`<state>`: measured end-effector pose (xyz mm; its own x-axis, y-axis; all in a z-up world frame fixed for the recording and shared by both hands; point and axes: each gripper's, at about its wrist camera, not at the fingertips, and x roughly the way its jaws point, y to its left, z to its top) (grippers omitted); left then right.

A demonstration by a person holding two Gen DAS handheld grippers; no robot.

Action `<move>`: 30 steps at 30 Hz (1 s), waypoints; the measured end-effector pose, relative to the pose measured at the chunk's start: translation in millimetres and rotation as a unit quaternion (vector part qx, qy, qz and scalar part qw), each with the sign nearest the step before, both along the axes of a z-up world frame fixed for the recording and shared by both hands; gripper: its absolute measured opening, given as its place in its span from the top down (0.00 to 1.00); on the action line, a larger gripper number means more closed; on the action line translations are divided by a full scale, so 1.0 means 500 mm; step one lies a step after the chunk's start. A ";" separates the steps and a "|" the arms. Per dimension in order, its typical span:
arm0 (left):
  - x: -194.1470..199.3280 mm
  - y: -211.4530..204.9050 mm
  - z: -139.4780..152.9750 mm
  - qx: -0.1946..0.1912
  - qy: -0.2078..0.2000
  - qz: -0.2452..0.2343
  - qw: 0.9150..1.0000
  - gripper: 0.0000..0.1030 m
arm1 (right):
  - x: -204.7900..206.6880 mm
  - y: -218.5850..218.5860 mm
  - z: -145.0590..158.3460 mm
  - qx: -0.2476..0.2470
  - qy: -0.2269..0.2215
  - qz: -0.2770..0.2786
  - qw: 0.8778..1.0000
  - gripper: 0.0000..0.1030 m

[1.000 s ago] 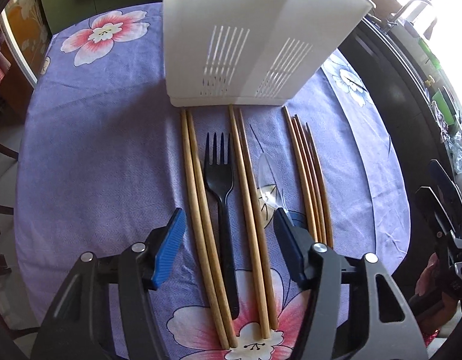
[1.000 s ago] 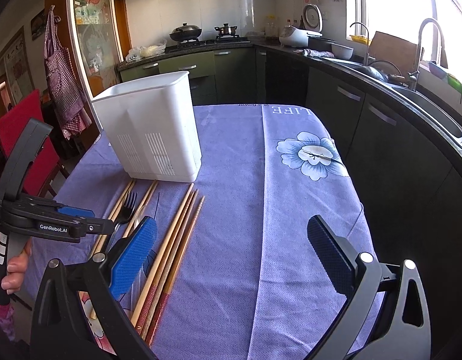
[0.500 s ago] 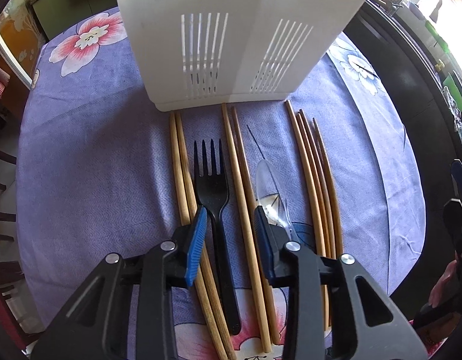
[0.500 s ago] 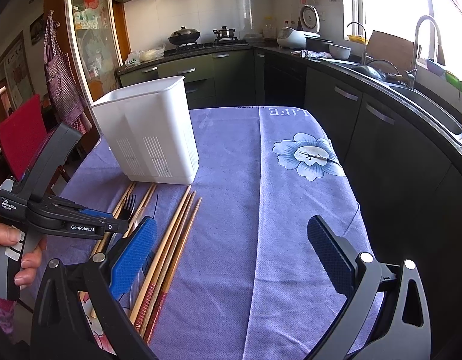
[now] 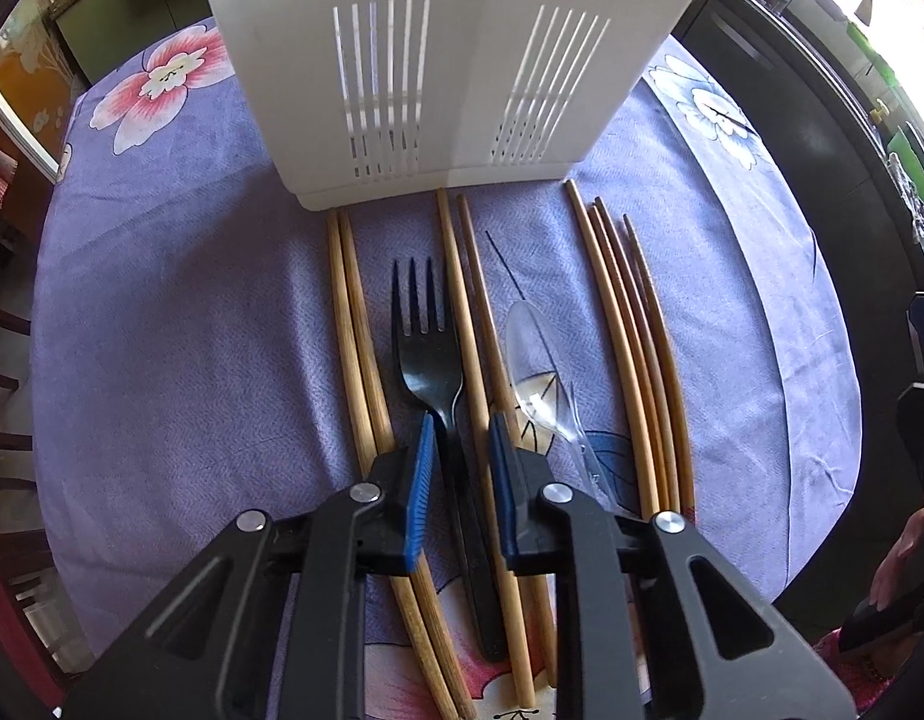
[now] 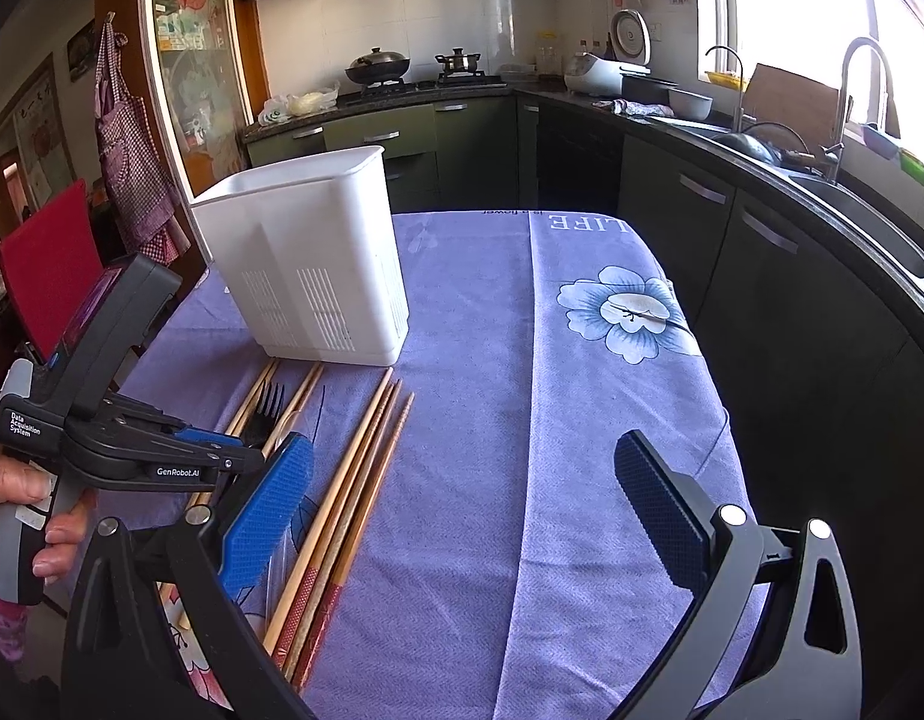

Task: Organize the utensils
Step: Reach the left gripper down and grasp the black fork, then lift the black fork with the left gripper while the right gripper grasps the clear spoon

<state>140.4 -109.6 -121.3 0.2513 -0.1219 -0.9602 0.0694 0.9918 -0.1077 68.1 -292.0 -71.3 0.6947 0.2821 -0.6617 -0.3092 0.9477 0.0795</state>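
A black plastic fork (image 5: 423, 348) lies on the purple flowered cloth, tines toward the white slotted utensil holder (image 5: 450, 60). My left gripper (image 5: 459, 426) points steeply down over the fork's neck; its jaws are closing and the blue pads squeeze the neck. Wooden chopsticks lie in a left pair (image 5: 351, 324), a middle pair (image 5: 462, 276) and a right bundle (image 5: 624, 324). A clear plastic spoon (image 5: 531, 360) rests between the middle pair and the bundle. In the right wrist view my right gripper (image 6: 462, 450) hovers open and empty over the cloth, with the left gripper (image 6: 246, 462) at its left.
The holder (image 6: 306, 252) stands just beyond the utensil tips. Dark kitchen cabinets and a sink counter (image 6: 822, 192) run along the table's right side. A red chair (image 6: 48, 252) sits at the left. A hand (image 6: 18, 498) grips the left tool's handle.
My left gripper moved forward and down toward the holder, and its jaws went from wide apart to narrow around the fork's neck. The right gripper stayed still and open.
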 end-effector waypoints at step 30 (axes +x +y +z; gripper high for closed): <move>-0.076 0.113 0.267 -0.053 -0.175 0.007 0.983 0.93 | 0.087 0.212 -0.110 -0.028 0.202 0.167 0.965 0.65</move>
<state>102.2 -53.0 12.1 0.5663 -0.2104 -0.7969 0.1078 0.9775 -0.1815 111.4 -186.2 -126.5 0.2543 0.4023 -0.8795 -0.5523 0.8069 0.2094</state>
